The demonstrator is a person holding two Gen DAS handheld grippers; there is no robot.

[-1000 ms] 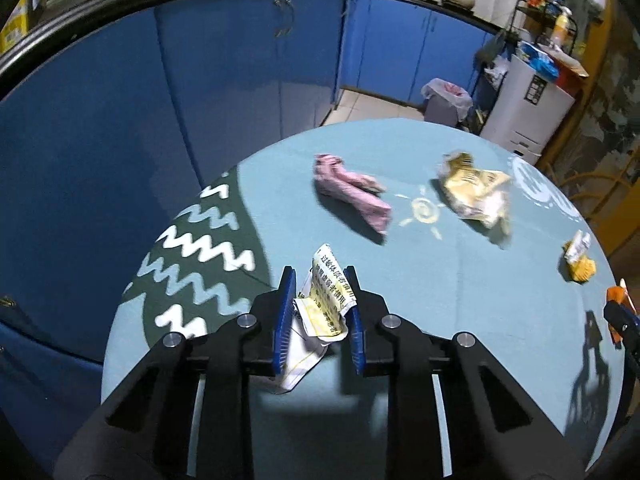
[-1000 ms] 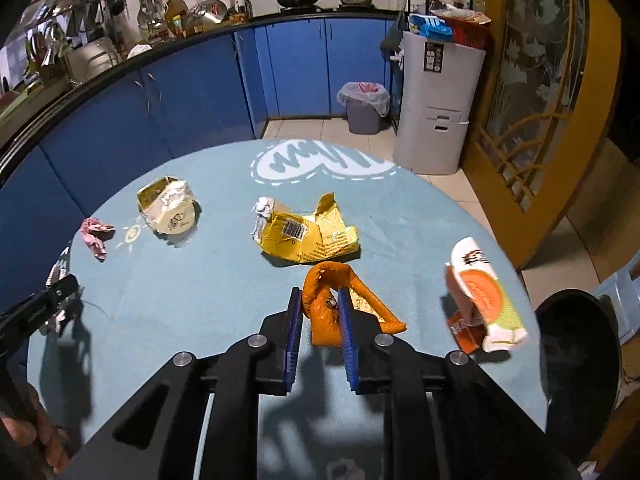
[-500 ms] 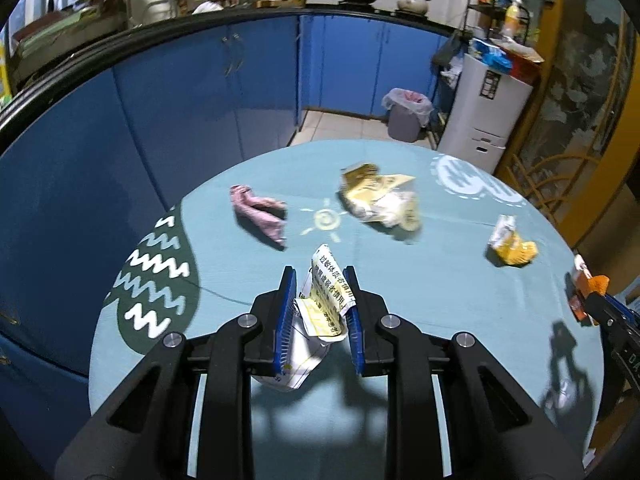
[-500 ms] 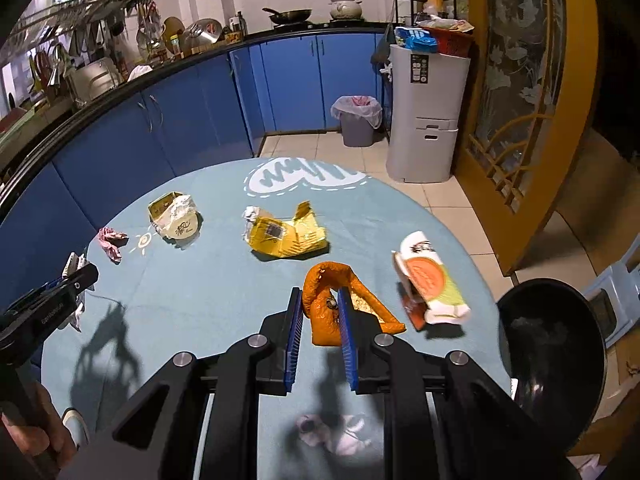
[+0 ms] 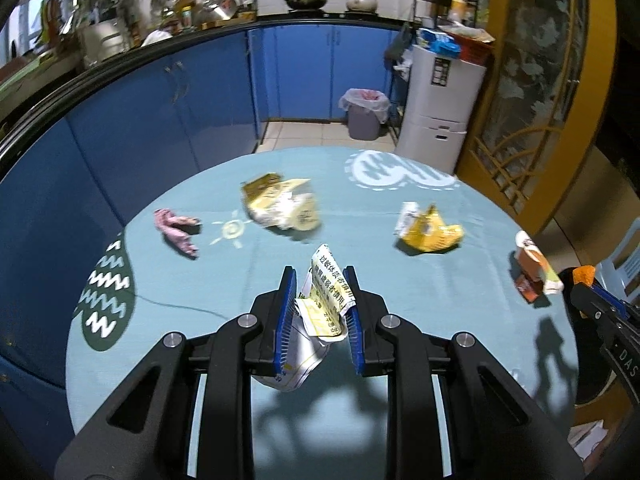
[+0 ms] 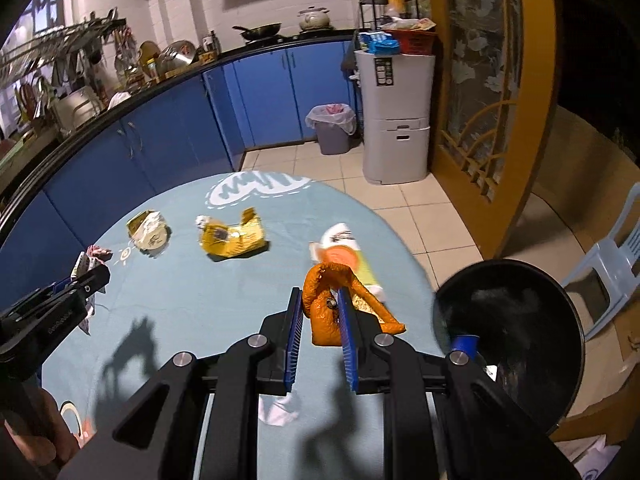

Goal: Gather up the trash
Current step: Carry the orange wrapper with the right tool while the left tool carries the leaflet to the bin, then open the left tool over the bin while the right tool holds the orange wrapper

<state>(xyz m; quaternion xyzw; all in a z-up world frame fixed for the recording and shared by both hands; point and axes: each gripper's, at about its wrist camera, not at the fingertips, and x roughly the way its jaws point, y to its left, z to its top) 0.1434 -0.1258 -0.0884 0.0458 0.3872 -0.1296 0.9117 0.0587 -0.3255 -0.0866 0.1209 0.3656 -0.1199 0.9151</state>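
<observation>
On the round table covered in light-blue cloth [image 5: 460, 280], the leftmost litter was a crumpled pink wrapper [image 5: 176, 232], lying near the table's left edge. Right of it lay a torn pale-yellow foil packet [image 5: 280, 208], then a crushed bright-yellow snack bag [image 5: 430, 232] and, by the table's right edge, a white-and-orange carton [image 6: 346, 256]. The left gripper [image 5: 320, 312] hung above the table's near side, its blue pads clenched on a crumpled white-and-yellow printed paper wrapper [image 5: 326, 304]. The right gripper [image 6: 320, 320] hung over the table's right edge, clamped on a twisted orange plastic wrapper [image 6: 326, 304]. Beyond that edge stood a round black bin [image 6: 516, 336].
</observation>
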